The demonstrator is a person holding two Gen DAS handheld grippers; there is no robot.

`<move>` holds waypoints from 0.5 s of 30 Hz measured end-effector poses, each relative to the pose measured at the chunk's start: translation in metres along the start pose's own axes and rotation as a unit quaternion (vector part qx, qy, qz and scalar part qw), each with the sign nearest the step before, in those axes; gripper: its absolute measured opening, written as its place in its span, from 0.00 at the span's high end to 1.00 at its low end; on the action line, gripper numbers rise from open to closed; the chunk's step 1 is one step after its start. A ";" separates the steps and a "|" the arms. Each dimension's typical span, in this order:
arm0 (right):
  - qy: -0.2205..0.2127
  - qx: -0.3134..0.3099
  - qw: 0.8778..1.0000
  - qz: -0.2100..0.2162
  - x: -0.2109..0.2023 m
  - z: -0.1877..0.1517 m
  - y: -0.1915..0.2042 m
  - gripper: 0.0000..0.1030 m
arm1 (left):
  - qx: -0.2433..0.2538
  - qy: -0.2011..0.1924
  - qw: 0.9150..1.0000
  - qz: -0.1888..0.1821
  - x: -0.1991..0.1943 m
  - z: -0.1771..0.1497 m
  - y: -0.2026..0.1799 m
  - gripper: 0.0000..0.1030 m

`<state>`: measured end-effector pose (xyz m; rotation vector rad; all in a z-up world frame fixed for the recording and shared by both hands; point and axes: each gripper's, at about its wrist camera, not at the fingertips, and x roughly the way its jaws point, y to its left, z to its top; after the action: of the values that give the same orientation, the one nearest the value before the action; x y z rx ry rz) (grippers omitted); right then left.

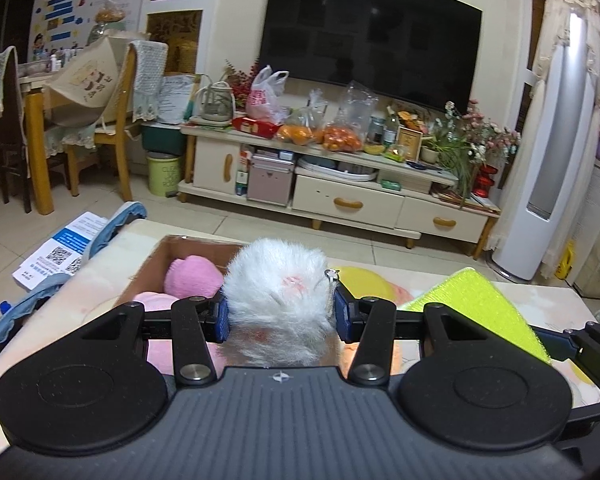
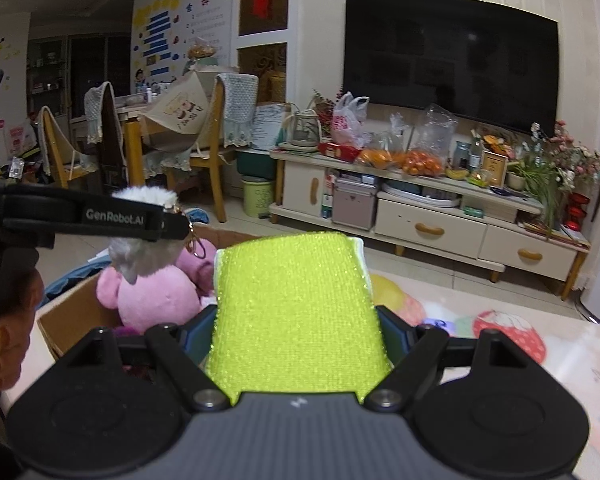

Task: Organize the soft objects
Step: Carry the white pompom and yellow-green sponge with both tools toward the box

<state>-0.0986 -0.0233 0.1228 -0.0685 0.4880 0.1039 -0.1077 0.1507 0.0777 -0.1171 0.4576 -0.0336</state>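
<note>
Holding both over cardboard box (image 2: 66,320) | your left gripper (image 1: 280,312) clamps white furry pompom (image 1: 278,284) | right gripper (image 2: 296,332) clamps yellow-green sponge (image 2: 296,308), ready to drop

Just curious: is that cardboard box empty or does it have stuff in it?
Not empty: the cardboard box holds a pink plush toy.

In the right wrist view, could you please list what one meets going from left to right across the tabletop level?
Cardboard box → pink plush toy → yellow-green sponge, held in the right gripper → strawberry print on the tablecloth.
</note>
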 end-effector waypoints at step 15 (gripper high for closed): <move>0.006 -0.008 0.999 0.039 0.051 0.023 0.018 0.21 | -0.043 0.013 0.998 0.037 -0.007 0.002 0.011 0.43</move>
<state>-0.0452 0.0010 0.1181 -0.0664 0.5019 0.1838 -0.1129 0.1621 0.0809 -0.1838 0.4890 0.0571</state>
